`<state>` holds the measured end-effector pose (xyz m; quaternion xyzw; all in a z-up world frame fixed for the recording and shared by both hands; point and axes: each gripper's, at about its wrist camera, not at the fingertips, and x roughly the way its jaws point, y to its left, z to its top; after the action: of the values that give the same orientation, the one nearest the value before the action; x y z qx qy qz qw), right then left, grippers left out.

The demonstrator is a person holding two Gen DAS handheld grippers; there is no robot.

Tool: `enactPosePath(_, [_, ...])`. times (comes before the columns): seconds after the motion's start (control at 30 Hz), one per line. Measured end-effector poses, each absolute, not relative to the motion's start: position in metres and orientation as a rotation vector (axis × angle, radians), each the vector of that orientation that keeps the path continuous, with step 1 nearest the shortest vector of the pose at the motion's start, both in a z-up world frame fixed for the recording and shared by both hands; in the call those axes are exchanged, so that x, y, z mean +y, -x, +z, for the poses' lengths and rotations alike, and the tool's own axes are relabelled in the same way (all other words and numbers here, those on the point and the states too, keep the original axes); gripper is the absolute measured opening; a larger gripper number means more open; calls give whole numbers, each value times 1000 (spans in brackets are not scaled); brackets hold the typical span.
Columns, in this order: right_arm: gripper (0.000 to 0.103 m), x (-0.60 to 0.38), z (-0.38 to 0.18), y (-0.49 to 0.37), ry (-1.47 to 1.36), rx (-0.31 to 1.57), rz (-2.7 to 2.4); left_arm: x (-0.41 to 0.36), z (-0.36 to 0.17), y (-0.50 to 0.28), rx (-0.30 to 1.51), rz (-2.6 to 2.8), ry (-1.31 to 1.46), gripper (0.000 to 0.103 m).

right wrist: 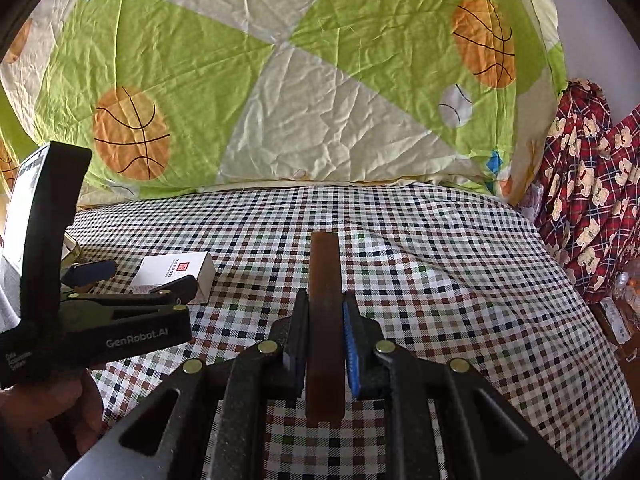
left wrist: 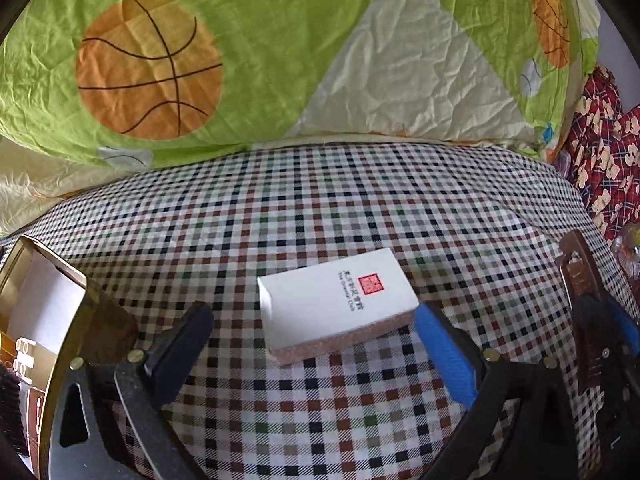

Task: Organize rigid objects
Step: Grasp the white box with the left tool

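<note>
A white box (left wrist: 336, 300) with a red stamp lies flat on the checked sheet (left wrist: 360, 200). My left gripper (left wrist: 312, 312) is open around its near end, black finger (left wrist: 184, 344) on the left and blue finger (left wrist: 444, 352) close to its right corner, with no pad pressing. The right wrist view shows the white box (right wrist: 176, 270) and the left gripper (right wrist: 132, 276) at the left. My right gripper (right wrist: 325, 300) is shut on a thin brown flat bar (right wrist: 324, 264), held edge-up above the sheet. That brown bar (left wrist: 576, 264) also shows at the right edge of the left wrist view.
An open golden-brown container (left wrist: 48, 280) with a white lining sits at the left edge. A green quilt (left wrist: 260, 40) printed with basketballs is heaped behind the sheet. Red plaid cloth (right wrist: 584, 184) with bears lies at the right. A hand (right wrist: 60, 412) holds the left gripper.
</note>
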<state>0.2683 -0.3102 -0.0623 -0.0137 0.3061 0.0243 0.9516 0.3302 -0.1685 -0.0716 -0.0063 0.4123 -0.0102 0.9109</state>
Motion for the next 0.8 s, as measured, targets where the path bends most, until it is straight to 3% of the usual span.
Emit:
enactPosePath(0.57, [17, -312, -63, -268, 30, 610, 38, -182, -78, -351, 891, -11, 39, 102])
enactPosePath(0.63, [17, -312, -63, -268, 29, 611, 43, -181, -79, -349, 894, -40, 35, 84])
enactPosePath(0.8, [17, -313, -63, -267, 24, 606, 47, -175, -83, -347, 908, -61, 19, 82])
